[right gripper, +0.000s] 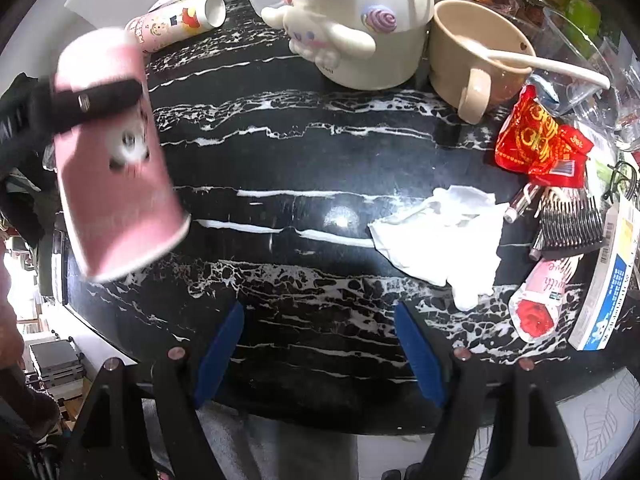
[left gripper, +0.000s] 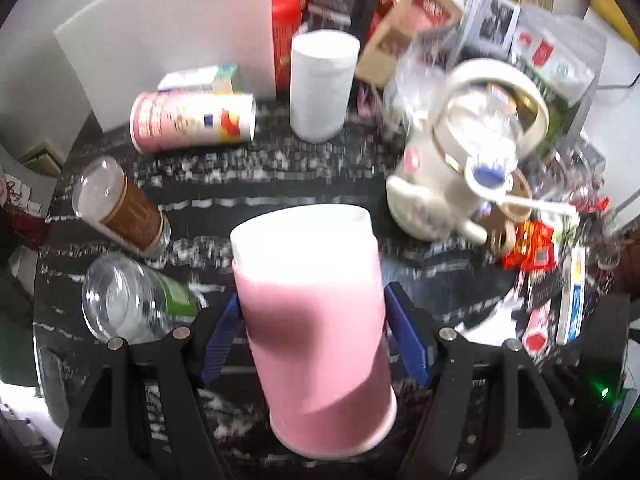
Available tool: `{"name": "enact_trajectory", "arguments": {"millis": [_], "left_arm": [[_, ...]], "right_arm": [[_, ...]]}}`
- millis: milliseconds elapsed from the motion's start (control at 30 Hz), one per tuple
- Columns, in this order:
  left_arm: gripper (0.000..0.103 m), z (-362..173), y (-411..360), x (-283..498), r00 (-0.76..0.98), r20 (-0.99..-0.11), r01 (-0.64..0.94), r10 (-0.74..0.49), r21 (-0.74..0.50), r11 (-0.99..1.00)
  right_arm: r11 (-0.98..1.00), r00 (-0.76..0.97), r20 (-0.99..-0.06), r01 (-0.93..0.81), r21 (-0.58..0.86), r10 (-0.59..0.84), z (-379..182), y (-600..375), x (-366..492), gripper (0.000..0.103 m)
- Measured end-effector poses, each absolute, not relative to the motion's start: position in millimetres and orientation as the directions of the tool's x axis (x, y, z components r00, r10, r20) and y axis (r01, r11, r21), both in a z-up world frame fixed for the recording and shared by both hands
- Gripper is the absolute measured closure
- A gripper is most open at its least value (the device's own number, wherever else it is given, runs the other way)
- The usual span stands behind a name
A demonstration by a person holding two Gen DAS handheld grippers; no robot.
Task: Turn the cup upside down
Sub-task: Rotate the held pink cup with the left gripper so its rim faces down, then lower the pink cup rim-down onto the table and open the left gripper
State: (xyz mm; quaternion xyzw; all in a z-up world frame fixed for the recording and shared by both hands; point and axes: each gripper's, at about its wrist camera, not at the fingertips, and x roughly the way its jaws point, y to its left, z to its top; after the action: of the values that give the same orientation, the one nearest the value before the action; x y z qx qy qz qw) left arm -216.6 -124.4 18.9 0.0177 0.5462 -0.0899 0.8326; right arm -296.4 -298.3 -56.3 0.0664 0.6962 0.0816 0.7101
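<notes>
A black, white-veined marble table carries clutter along its far edge. The left claw clamps its blue pads on the pink cup, held tilted above the tabletop, rim downward. The right claw hangs wide open, gripping nothing; a crumpled tissue lies just ahead to its right.

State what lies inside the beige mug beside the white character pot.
In the beige mug a white spoon rests, its handle sticking out over the rim. The mug's bottom is in shadow; any liquid cannot be made out.
</notes>
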Motion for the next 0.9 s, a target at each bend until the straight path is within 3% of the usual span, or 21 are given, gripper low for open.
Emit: {"name": "enact_trajectory", "arguments": {"millis": [300, 900], "left_arm": [[0.035, 15.1, -122.1, -203.2, 0.552, -0.825, 0.165, -0.121, -0.035, 0.986], [0.035, -23.5, -135.3, -191.8, 0.459, -0.888, 0.201, -0.033, 0.067, 0.977]], "right_arm": [[0.974, 0.057, -0.972, -0.031, 0.226, 0.227, -64.0, -292.7, -288.1, 0.025], [0.973, 0.051, -0.972, -0.050, 0.226, 0.229, -74.8, -283.0, -275.5, 0.025]]}}
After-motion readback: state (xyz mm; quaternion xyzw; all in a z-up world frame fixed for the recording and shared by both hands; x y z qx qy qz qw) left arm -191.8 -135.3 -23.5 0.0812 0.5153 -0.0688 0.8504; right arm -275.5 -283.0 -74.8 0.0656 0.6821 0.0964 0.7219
